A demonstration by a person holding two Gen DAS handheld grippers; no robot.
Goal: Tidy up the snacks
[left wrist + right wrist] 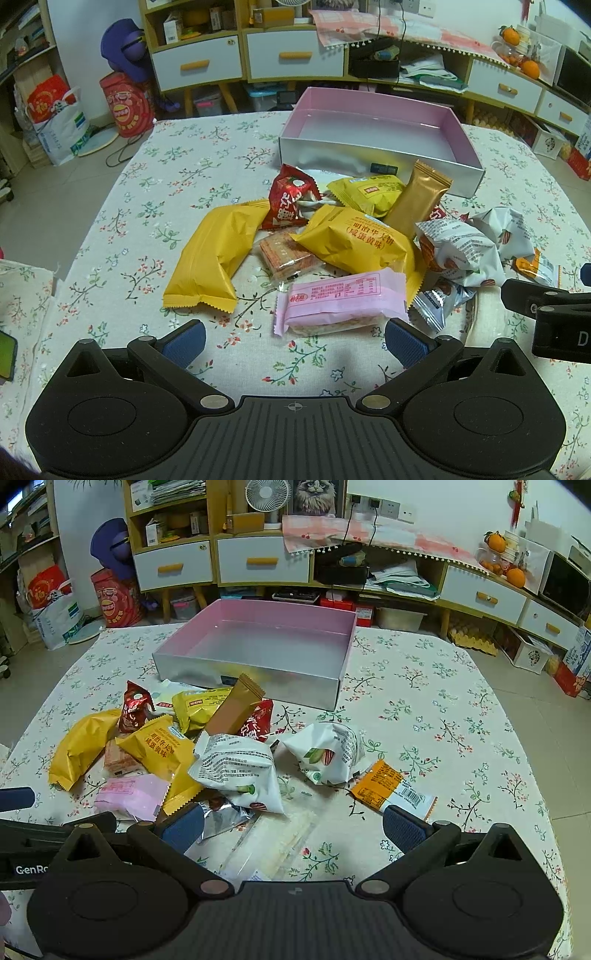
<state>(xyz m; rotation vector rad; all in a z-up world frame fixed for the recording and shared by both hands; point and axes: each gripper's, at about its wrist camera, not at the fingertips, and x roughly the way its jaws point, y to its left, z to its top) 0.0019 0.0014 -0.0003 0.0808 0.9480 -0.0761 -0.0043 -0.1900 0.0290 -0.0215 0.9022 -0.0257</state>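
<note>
My left gripper (pixel 293 341) hangs spread wide and empty just short of the pink packet (pixel 338 301); right gripper (pixel 293 829) likewise (nothing held). Pink box (pixel 255 672) beyond the pile sits empty, so sorting hasn't begun: next, close on that packet.

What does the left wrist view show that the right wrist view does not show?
Only the left wrist view shows a phone with a green screen at the table's left edge. Only the right wrist view shows a white desk fan and a cat picture on the shelf. Both show the empty pink-lined cardboard box, the pink snack packet, and open grippers: left, right.
</note>
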